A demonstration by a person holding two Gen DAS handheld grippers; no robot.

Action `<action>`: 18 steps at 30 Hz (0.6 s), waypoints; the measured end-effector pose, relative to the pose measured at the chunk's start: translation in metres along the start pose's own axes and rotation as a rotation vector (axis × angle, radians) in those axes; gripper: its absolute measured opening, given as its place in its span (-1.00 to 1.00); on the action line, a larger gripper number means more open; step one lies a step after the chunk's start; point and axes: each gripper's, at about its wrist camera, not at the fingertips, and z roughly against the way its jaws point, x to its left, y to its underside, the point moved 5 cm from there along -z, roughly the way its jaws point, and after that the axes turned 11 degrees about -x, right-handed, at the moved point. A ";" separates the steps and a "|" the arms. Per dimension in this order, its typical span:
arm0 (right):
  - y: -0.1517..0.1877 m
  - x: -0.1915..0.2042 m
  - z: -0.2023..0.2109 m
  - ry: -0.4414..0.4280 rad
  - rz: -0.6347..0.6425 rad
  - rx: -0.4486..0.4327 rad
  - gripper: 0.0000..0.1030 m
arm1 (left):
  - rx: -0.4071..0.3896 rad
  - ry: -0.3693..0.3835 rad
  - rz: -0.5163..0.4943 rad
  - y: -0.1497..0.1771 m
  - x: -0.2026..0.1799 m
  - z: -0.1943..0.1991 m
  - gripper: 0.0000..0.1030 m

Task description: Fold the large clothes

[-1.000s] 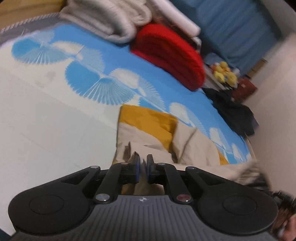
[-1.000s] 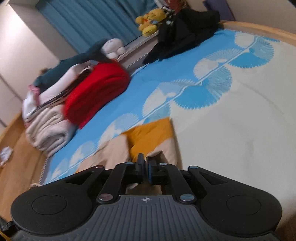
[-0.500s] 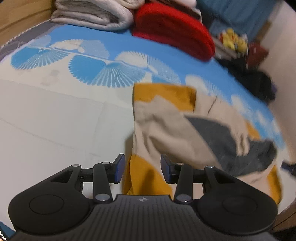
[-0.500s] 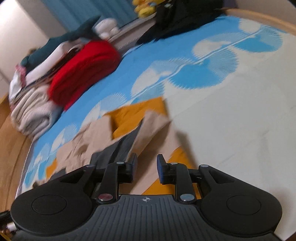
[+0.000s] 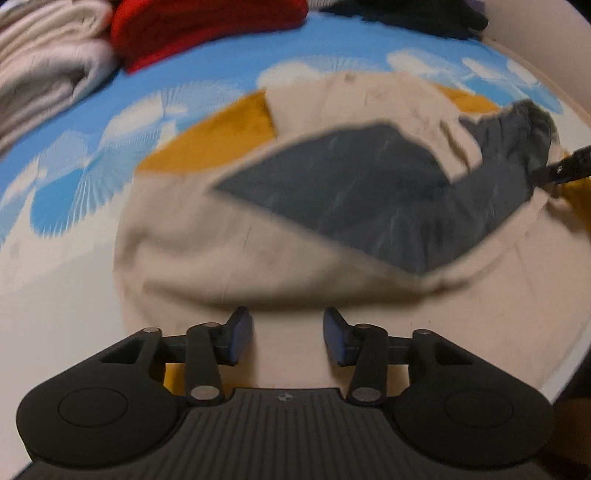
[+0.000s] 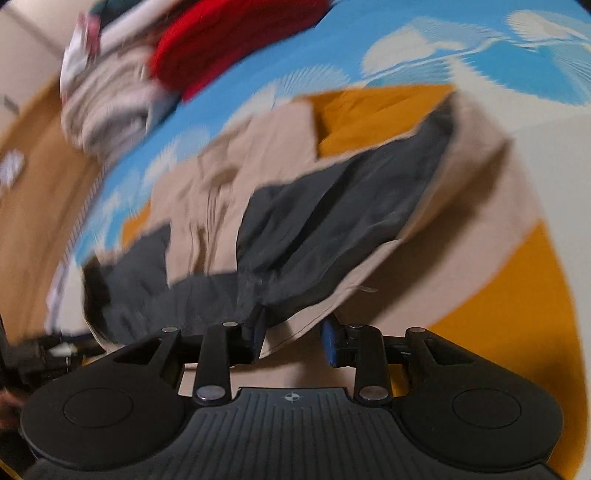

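Released jacket [image 5: 229,254] dropped flat — gray lining [image 5: 369,184] up, both hand-held grippers opening

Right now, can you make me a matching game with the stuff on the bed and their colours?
Things:
1. jacket
2. jacket lining
3. folded blanket
4. cloth under the jacket

Colours:
A. red
B. mustard yellow
C. beige
D. dark grey

Pairs: 1-C, 2-D, 3-A, 4-B
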 end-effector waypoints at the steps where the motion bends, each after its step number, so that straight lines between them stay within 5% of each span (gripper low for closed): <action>1: -0.002 0.004 -0.005 0.001 0.011 -0.009 -0.33 | -0.026 -0.006 0.027 -0.007 0.003 -0.002 -0.05; 3: -0.017 0.008 -0.009 -0.025 -0.008 -0.068 -0.33 | -0.092 -0.046 0.110 -0.022 0.018 -0.004 -0.05; 7: -0.061 0.000 0.024 -0.092 -0.188 -0.387 -0.33 | -0.258 -0.202 0.302 -0.044 0.063 0.008 -0.03; 10: -0.079 -0.022 0.046 -0.002 -0.258 -0.560 -0.33 | -0.231 -0.243 0.416 -0.039 0.092 0.004 -0.03; 15: -0.088 -0.053 0.056 0.183 -0.160 -0.548 -0.28 | -0.190 -0.237 0.414 -0.029 0.115 0.001 0.16; 18: -0.084 -0.067 0.059 0.241 -0.089 -0.510 -0.05 | -0.160 -0.214 0.421 -0.021 0.125 -0.001 0.33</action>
